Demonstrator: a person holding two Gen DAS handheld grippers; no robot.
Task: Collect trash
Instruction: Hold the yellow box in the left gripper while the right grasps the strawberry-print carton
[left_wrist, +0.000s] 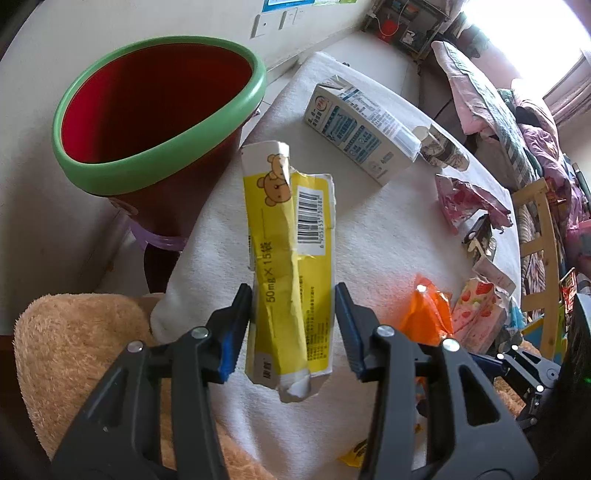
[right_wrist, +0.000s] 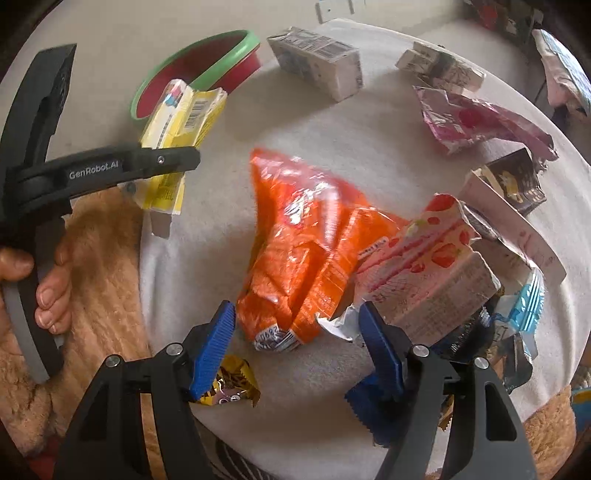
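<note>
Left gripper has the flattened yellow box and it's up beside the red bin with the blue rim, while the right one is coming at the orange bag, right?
One thing is wrong: the bin's rim is green, not blue, as the left wrist view shows. The rest stands: the left gripper holds the flattened yellow box beside the red bin, and the right gripper, open, hovers at the orange bag.

White-cloth table (right_wrist: 369, 140) w/ orange bag (right_wrist: 306, 251), milk carton (right_wrist: 317, 62), wrappers (right_wrist: 476, 122)

The yellow box (left_wrist: 284, 258) reads "50mg × 15"; the left gripper (right_wrist: 162, 162) reads "GenRobot.AI".
</note>
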